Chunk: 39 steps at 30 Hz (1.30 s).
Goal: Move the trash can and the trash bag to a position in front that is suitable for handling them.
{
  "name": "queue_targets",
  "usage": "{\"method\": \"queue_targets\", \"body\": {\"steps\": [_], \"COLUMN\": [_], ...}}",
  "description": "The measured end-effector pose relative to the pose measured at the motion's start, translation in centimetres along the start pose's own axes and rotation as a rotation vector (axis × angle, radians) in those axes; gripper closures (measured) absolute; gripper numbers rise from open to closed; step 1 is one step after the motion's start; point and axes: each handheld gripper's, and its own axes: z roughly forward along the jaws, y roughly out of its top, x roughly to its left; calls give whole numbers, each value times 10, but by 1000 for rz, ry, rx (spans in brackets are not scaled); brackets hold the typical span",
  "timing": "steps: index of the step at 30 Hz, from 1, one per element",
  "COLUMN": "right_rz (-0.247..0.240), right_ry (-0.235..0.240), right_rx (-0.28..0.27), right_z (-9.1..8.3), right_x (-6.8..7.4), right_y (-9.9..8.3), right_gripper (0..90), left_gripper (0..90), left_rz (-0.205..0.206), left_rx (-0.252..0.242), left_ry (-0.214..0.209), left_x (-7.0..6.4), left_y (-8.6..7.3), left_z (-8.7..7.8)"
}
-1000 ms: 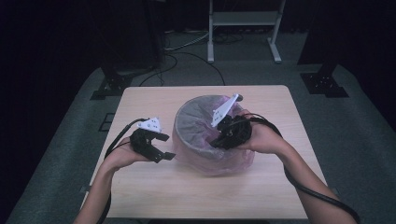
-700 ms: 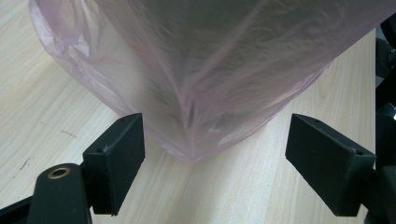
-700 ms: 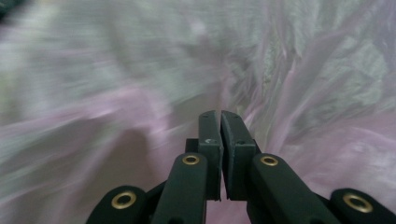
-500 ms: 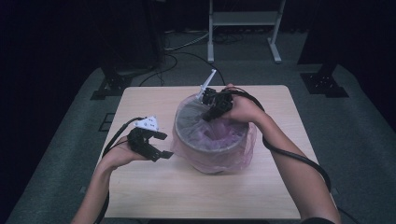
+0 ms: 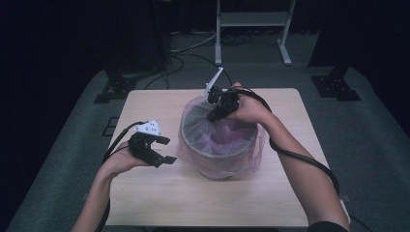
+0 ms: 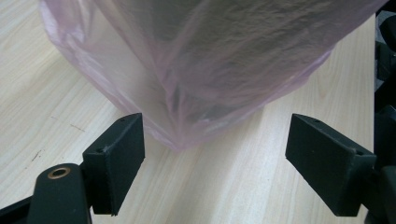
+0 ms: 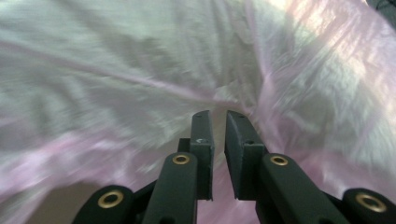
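Lining the bin (image 5: 217, 153) with a pink bag (image 5: 244, 162)

Right gripper (image 5: 216, 110) nearly clenched at the far rim, grip on film unclear; left gripper (image 5: 163, 150) released. Bag thin, slippery, tears easily: pinch its hem.

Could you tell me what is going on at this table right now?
A person is fitting a pink plastic bag as a liner into a round bin on the wooden table. The right gripper is at the far rim with its jaws nearly closed, apparently pinching the bag film. The left gripper waits open beside the bin's left side, holding nothing. The bag drapes over the rim and down the outside.
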Motion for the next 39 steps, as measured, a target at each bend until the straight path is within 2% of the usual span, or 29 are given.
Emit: {"method": "queue_targets", "body": {"steps": [2,6,7,8,11,12,14,20,24,25,26,27,28,29,30,31,34,35,36,37,38,39], "right_rz": [-6,-5,14,14,35,35,53,63,46,28,28,7,7,-13,-13,-30,-48,-62,-62,-78,-78,-97], "right_ry": [23,12,-3,-3,-35,-35,-46,-50,-51,-43,-43,-14,-14,7,7,31,52,71,71,83,83,114], "right_rx": [-30,-15,2,2,31,31,49,62,35,17,17,-2,-2,-1,-1,0,13,31,31,40,40,42], "right_z": [-12,-15,-13,-13,-5,-5,2,9,0,-6,-6,-9,-9,-8,-8,-3,3,9,9,12,12,15], "right_x": [9,10,4,4,-10,-10,-22,-29,-21,-11,-11,1,1,11,11,20,28,36,36,43,43,49], "right_y": [-11,-20,-22,-22,-21,-21,-18,-15,-15,-14,-14,-11,-11,-7,-7,-4,-1,1,1,3,3,4], "right_gripper": [801,803,803,803,816,816,822,825,815,812,812,809,809,809,809,809,810,811,811,811,811,811], "left_gripper": [185,185,185,185,185,185,185,185,185,185,185,185,185,185,185,185,185,185,185,185,185,185], "left_rz": [2,1,4,4,6,6,8,8,9,5,5,6,3,6,6,9,6,5,5,6,4,6], "left_rx": [5,-3,-5,-5,-8,-8,-8,-9,-9,-12,-12,-13,-14,-14,-14,-16,-16,-20,-20,-21,-23,-24], "left_ry": [-3,2,3,3,0,0,-5,-4,1,3,3,4,3,5,5,5,6,6,6,7,6,7], "left_x": [0,-1,0,0,1,1,1,2,3,3,3,3,2,1,1,0,-2,-2,-2,-2,-2,-1], "left_y": [1,4,7,7,11,11,13,12,10,9,9,8,8,7,7,6,6,6,6,6,6,7], "left_z": [2,3,5,5,8,8,10,10,7,5,5,4,4,3,3,1,0,-1,-1,-1,-1,-1]}}
